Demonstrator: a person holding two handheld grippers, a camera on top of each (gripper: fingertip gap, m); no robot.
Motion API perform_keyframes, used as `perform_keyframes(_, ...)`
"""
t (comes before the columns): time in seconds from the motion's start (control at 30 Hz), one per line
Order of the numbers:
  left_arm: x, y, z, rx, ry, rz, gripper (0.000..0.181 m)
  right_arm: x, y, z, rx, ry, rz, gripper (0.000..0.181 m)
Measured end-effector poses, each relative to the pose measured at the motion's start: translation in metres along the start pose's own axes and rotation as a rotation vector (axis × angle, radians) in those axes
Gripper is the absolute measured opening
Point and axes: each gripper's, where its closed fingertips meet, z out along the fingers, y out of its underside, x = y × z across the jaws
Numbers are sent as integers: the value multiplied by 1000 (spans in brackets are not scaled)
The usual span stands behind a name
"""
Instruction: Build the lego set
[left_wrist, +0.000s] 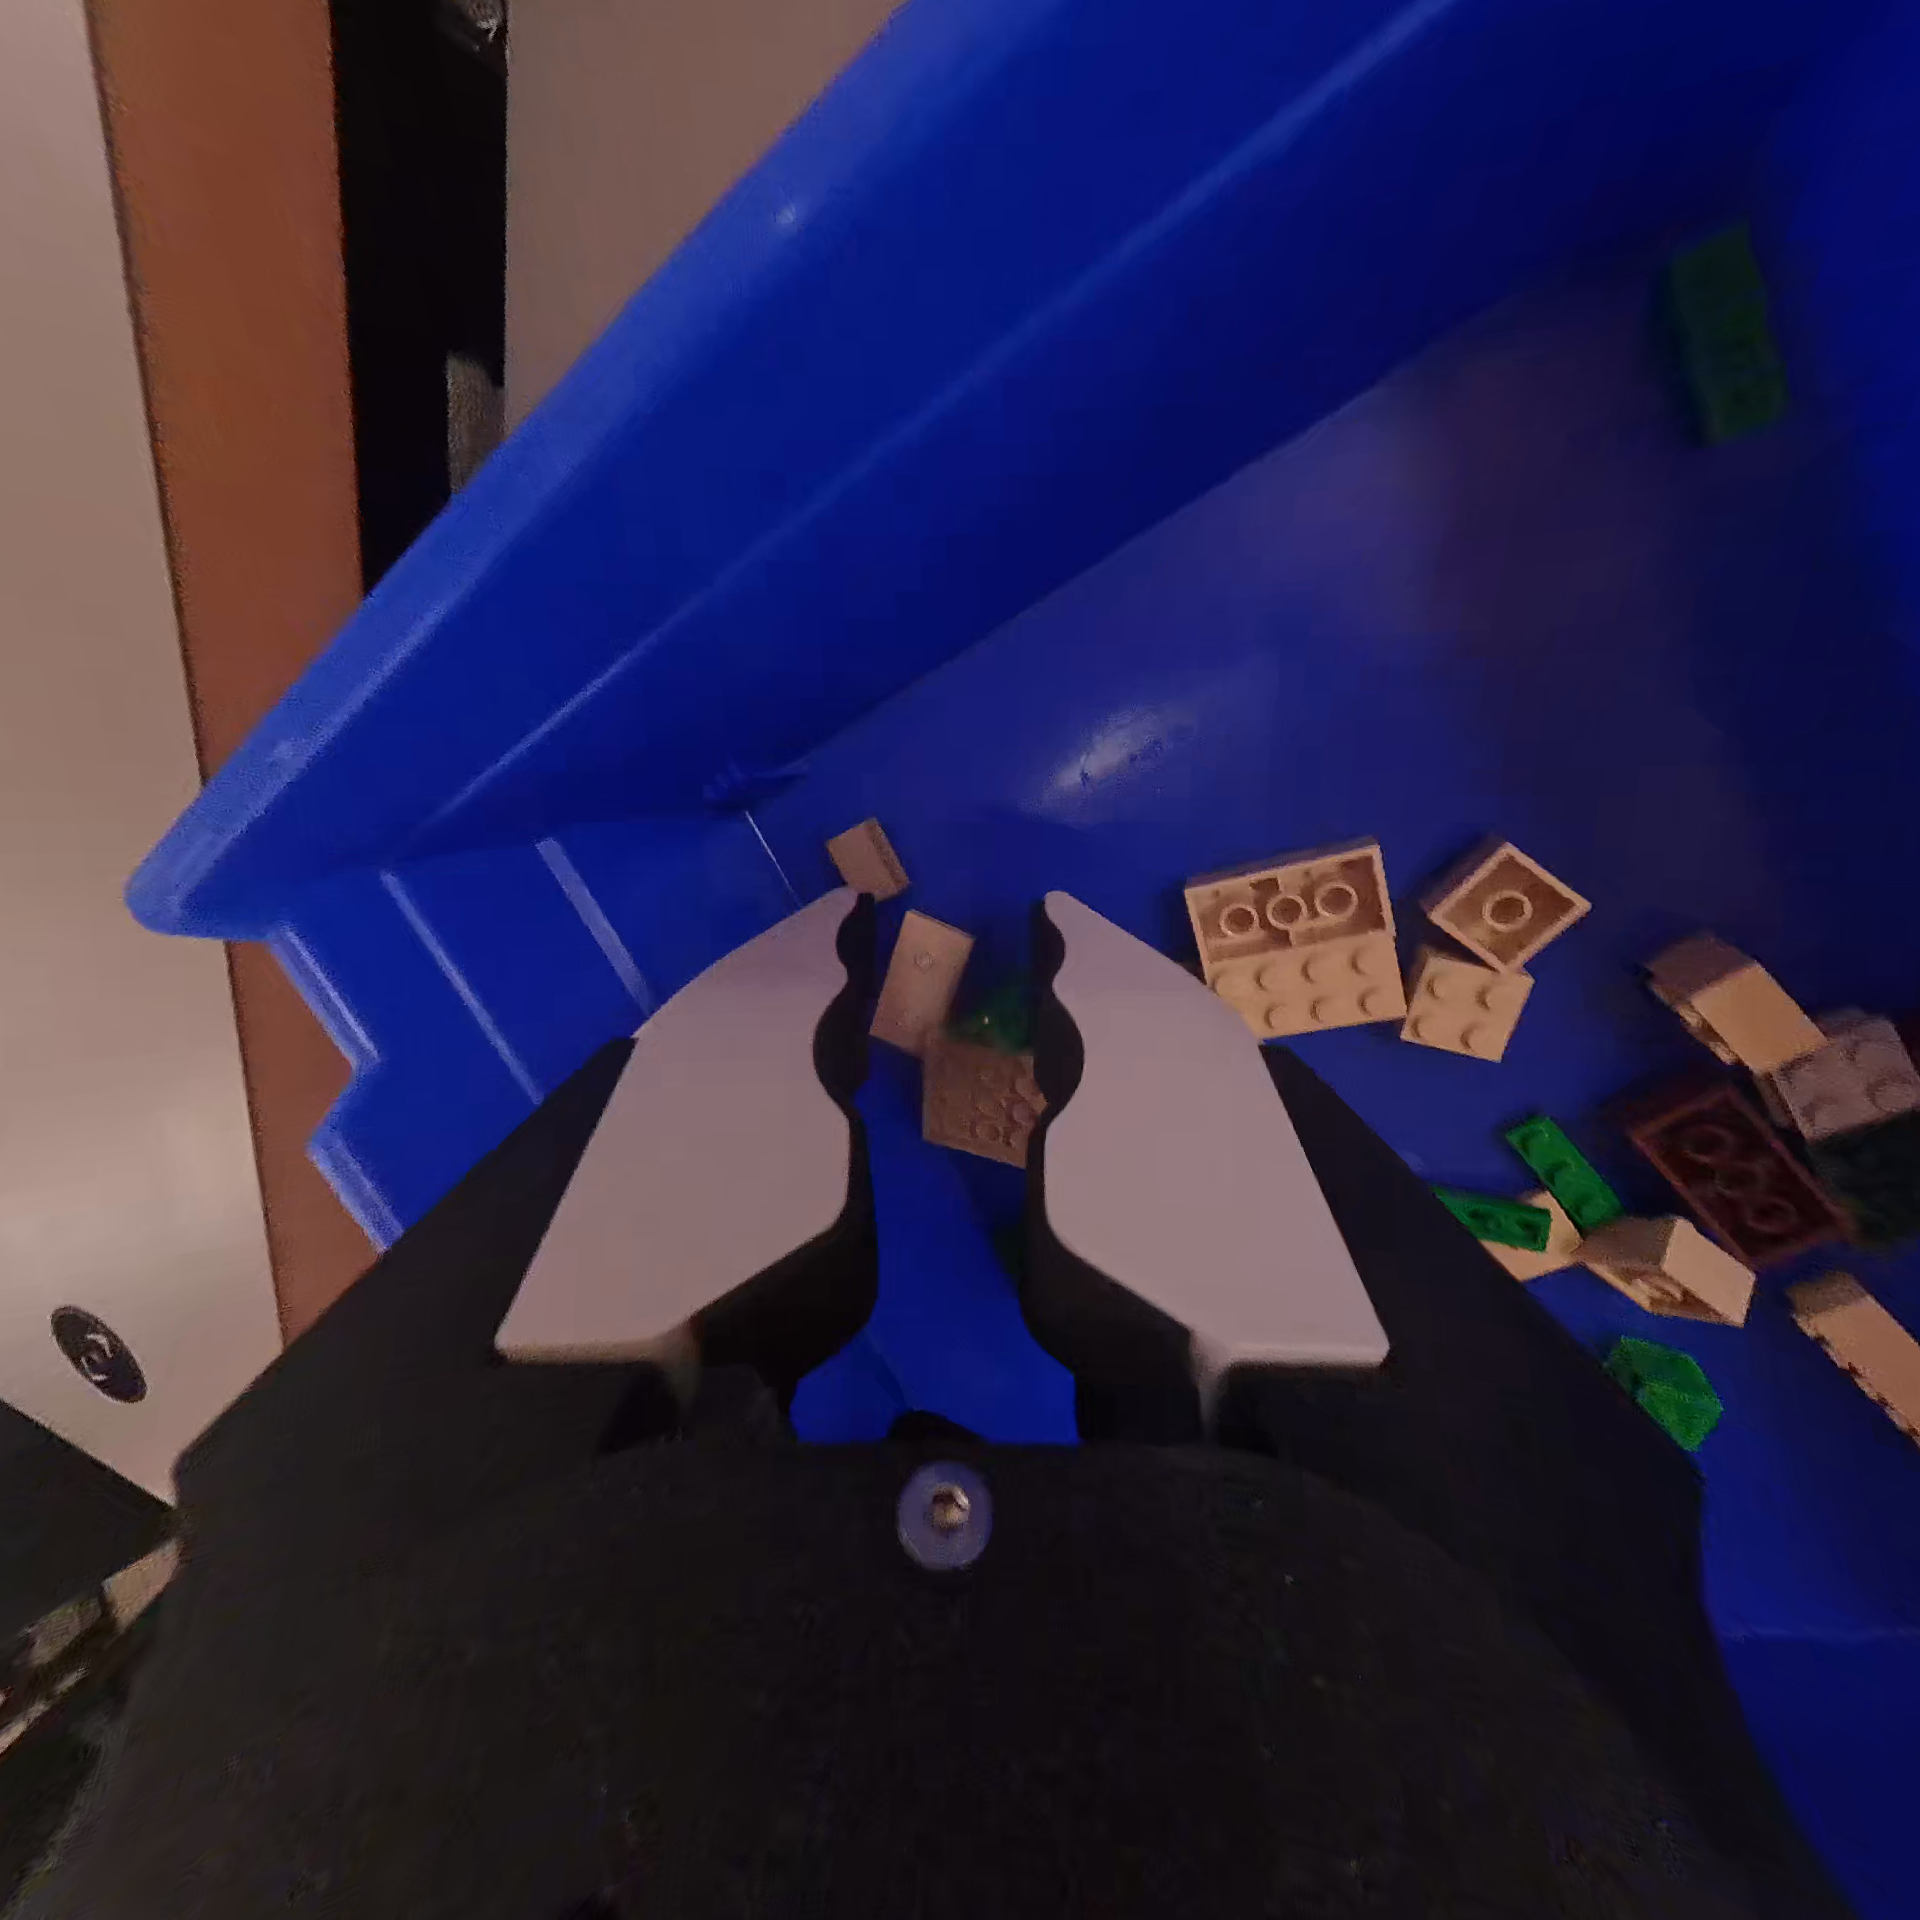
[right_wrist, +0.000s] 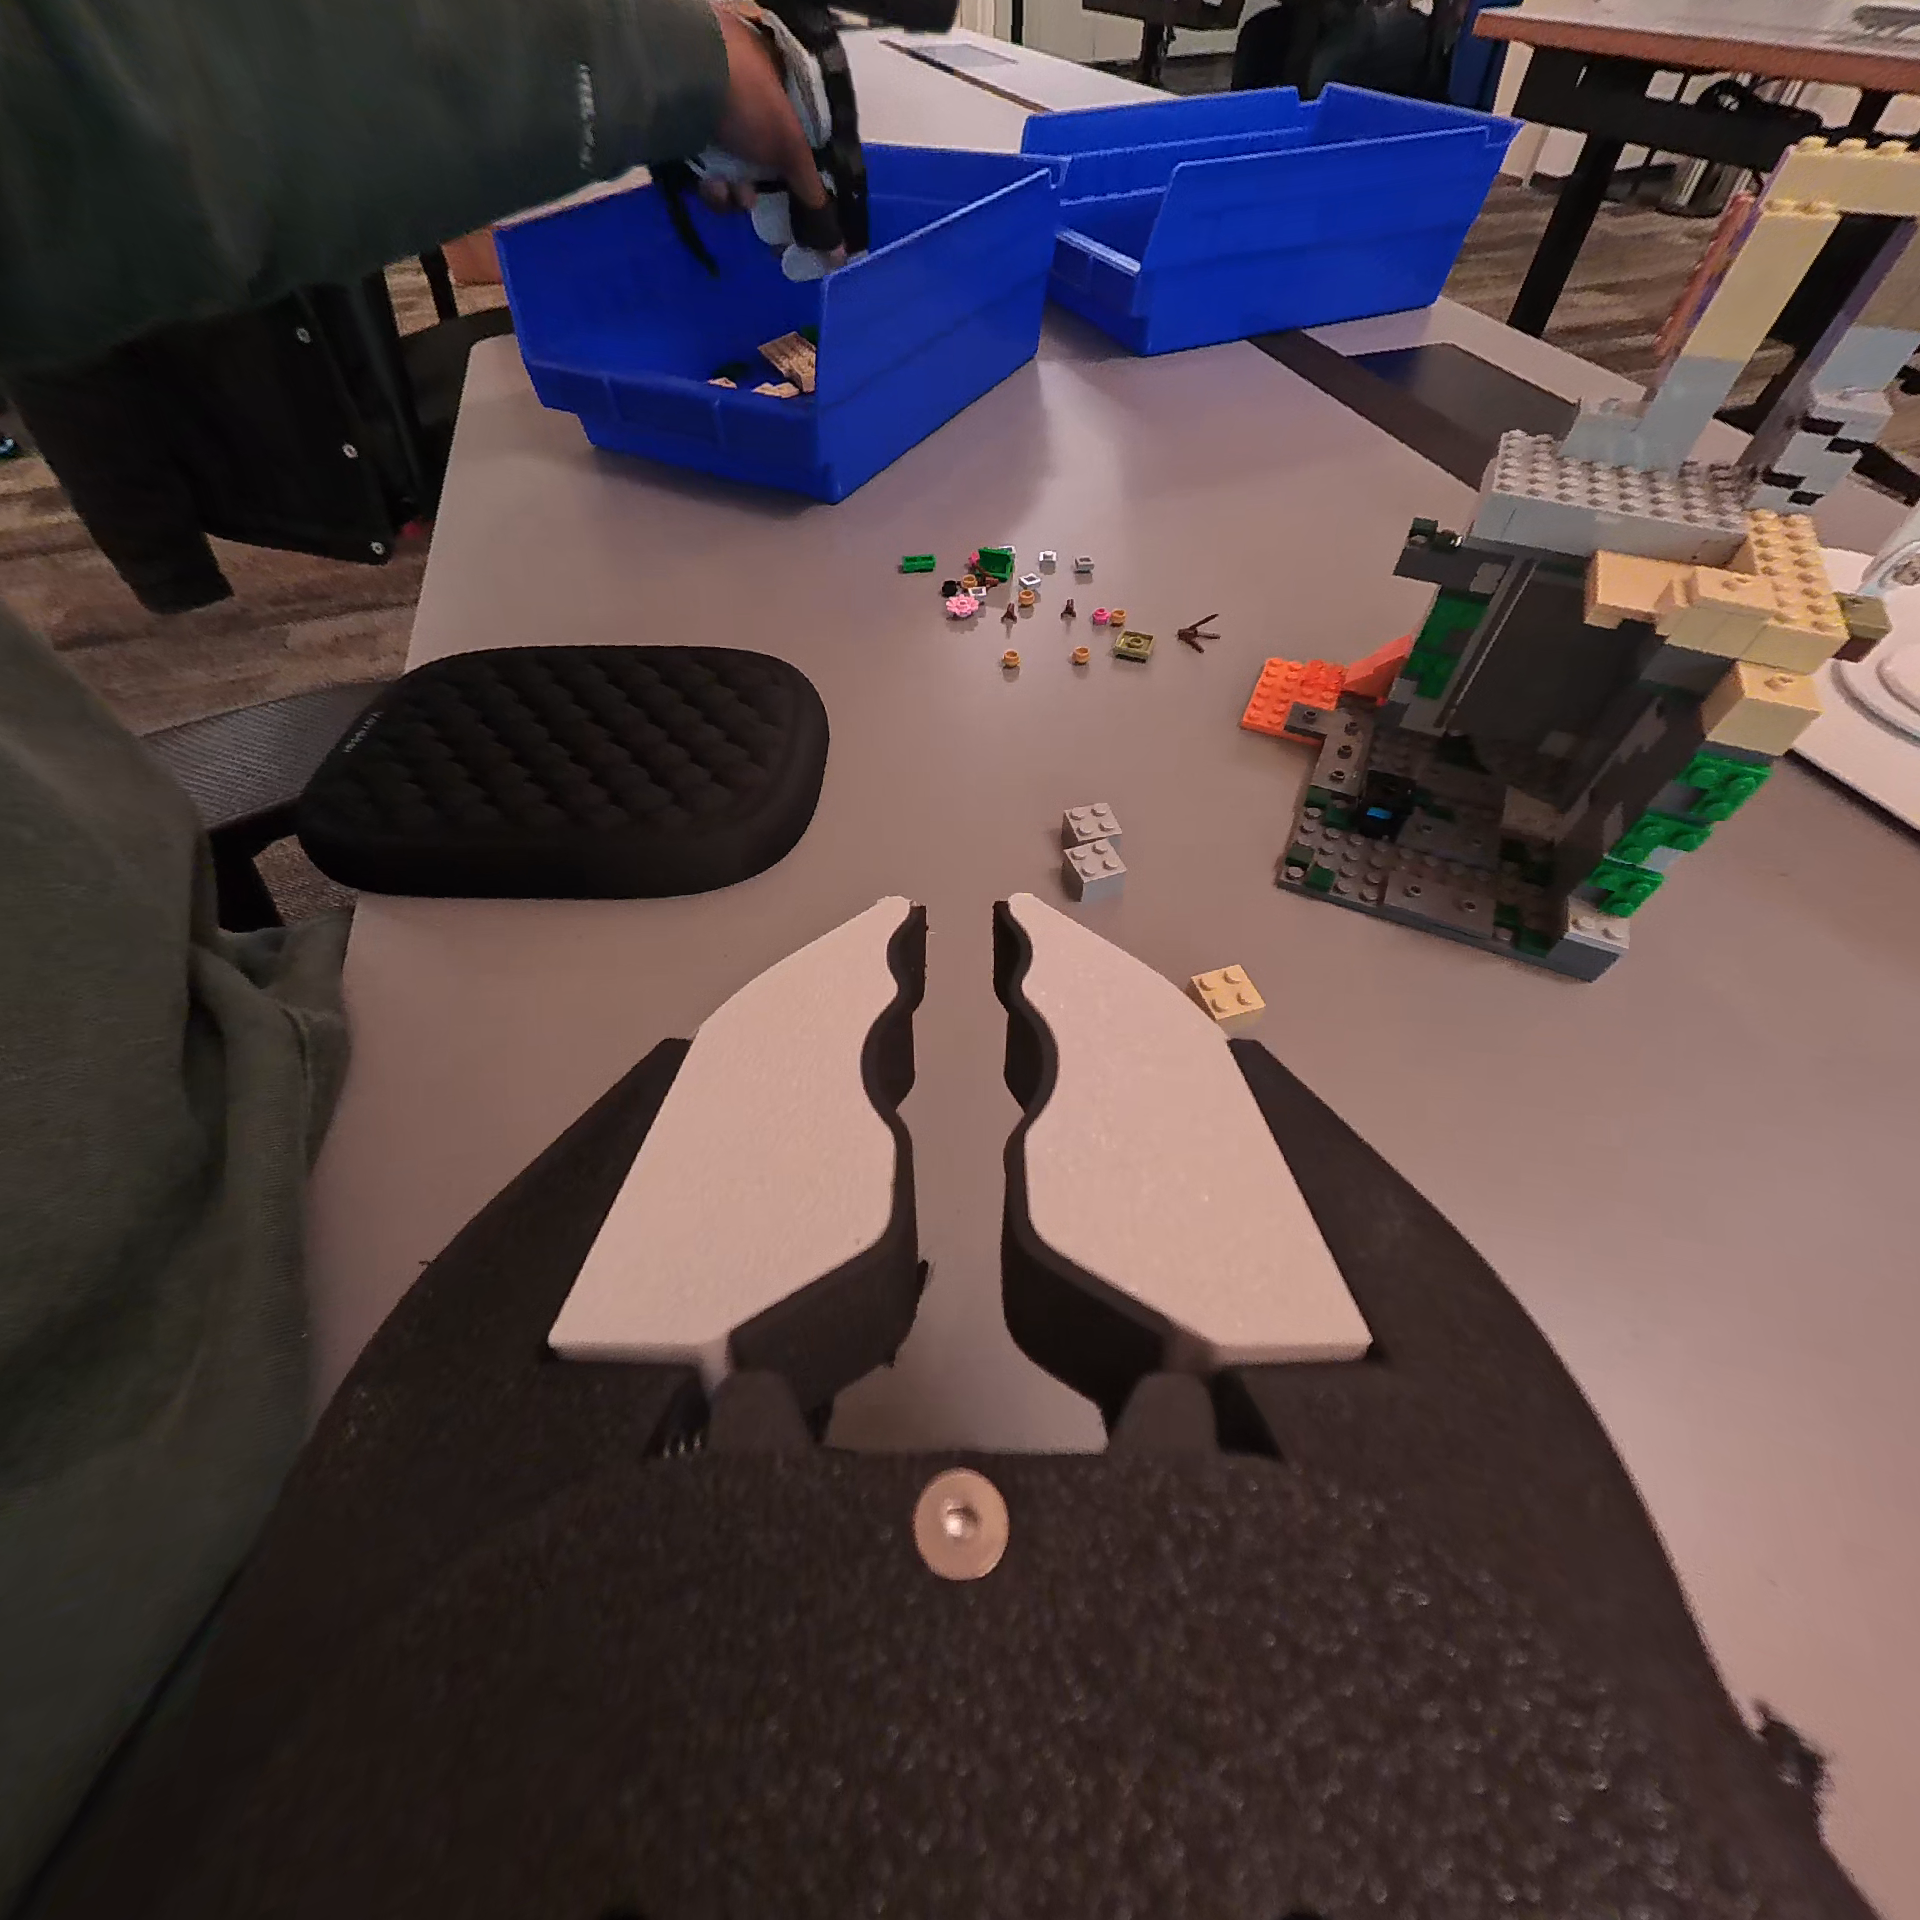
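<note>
My left gripper (left_wrist: 948, 909) is open inside a blue bin (left_wrist: 935, 436), low over its floor. Between its fingers lie a flat tan tile (left_wrist: 920, 977), a small green piece (left_wrist: 1000, 1013) and a tan plate (left_wrist: 977, 1107); none is gripped. More tan bricks (left_wrist: 1294, 935), green plates (left_wrist: 1558, 1174) and a dark brown brick (left_wrist: 1730, 1179) lie to the right. My right gripper (right_wrist: 958, 914) is open and empty above the grey table (right_wrist: 1455, 1299). The part-built lego model (right_wrist: 1590, 717) stands at right. The left gripper (right_wrist: 810, 223) also shows far off in that bin (right_wrist: 935, 343).
Two grey bricks (right_wrist: 1091, 847) and a tan brick (right_wrist: 1226, 995) lie just ahead of my right gripper. A scatter of tiny pieces (right_wrist: 1039, 603) sits mid-table. A black padded rest (right_wrist: 561, 769) lies at left. A second blue bin (right_wrist: 1268, 223) stands behind. A person's green sleeve (right_wrist: 312, 135) reaches across. Left tips to right tips: about 65 centimeters. The dark brown brick (left_wrist: 1730, 1179) sits 12 centimeters or so from the ends of my left fingers.
</note>
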Motion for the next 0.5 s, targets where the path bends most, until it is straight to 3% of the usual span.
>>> perform_keyframes(0.5, -16, 0, 22, -162, -131, -35, 33, 10, 6, -4, 28, -3, 63, 12)
